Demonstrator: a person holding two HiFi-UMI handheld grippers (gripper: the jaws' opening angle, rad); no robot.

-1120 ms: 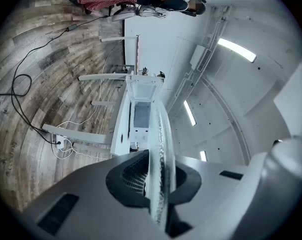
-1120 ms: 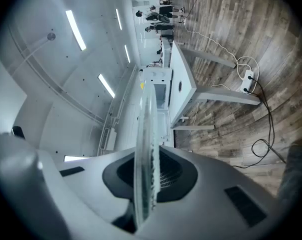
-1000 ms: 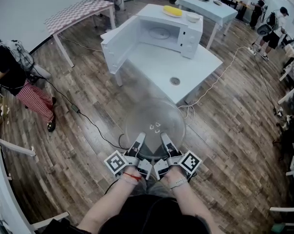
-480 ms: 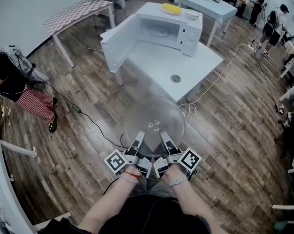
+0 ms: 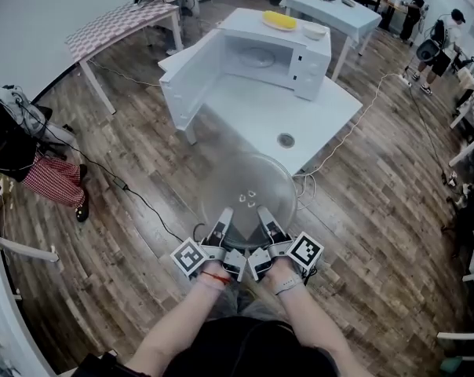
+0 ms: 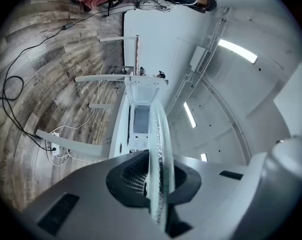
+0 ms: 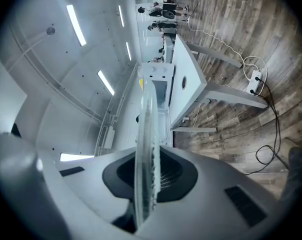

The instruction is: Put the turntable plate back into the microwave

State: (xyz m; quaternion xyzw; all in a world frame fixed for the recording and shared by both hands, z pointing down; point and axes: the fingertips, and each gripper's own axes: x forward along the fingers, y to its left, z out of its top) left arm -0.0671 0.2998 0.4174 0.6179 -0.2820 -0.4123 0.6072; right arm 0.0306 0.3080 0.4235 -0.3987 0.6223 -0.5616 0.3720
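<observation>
A clear round glass turntable plate (image 5: 249, 195) is held level in front of me over the wood floor. My left gripper (image 5: 224, 217) is shut on its near rim, and my right gripper (image 5: 263, 214) is shut on the rim right beside it. In the left gripper view the turntable plate (image 6: 158, 154) shows edge-on between the jaws; the right gripper view has the turntable plate (image 7: 145, 154) the same way. Ahead, the white microwave (image 5: 260, 53) stands on a white table (image 5: 276, 108) with its door (image 5: 186, 77) swung open to the left.
A banana (image 5: 278, 20) and a small bowl (image 5: 313, 30) lie on top of the microwave. The table has a round hole (image 5: 286, 140). Cables (image 5: 135, 195) trail over the floor. A person in red checked trousers (image 5: 33, 167) stands at the left. Other tables and people are at the back.
The plate and both grippers have come nearer to the table with the microwave. The person at the left has drifted further left and down in the view.
</observation>
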